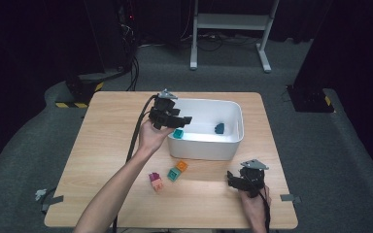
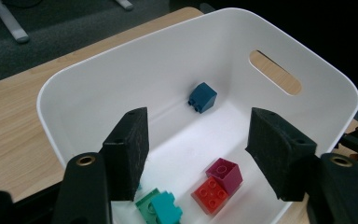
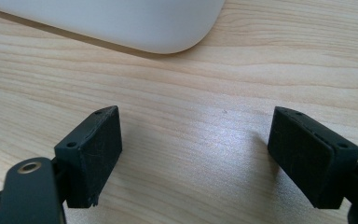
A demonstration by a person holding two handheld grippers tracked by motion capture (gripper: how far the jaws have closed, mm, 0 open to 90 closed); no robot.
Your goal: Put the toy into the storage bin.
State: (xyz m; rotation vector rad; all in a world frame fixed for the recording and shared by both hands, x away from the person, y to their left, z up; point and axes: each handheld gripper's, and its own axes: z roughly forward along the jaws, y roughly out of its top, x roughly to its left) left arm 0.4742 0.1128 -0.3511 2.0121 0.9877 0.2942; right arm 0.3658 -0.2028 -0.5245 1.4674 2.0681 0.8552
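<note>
The left tongs (image 1: pixel 180 121) are held over the near-left corner of the white bin (image 1: pixel 237 127), their pads standing apart with nothing gripped between them. A teal brick (image 2: pixel 161 207) is seen lying on the bin floor just beneath, beside a red brick (image 2: pixel 209 194) and a magenta brick (image 2: pixel 225 173), with a dark blue brick (image 2: pixel 203 97) resting farther off by the far wall.

The right tongs (image 1: pixel 236 180) are parked low on the tabletop (image 1: pixel 102 145) at the bin's near-right corner, pads wide apart over bare wood. Three bricks wait on the tabletop in front of the bin: a teal one (image 1: pixel 173 174), an orange one (image 1: pixel 181 166) and a magenta-and-orange stack (image 1: pixel 155 181).

A risk is judged here: on withdrawal, the bin rim could be clipped by the left tongs and the bin nudged toward the waiting bricks. The trailing cable (image 1: pixel 135 137) could also drag across them.

From the high view, the red and magenta bricks are hidden behind the bin's near wall. The teal brick is cut off at the bottom of the left gripper view, so its exact lie cannot be told.
</note>
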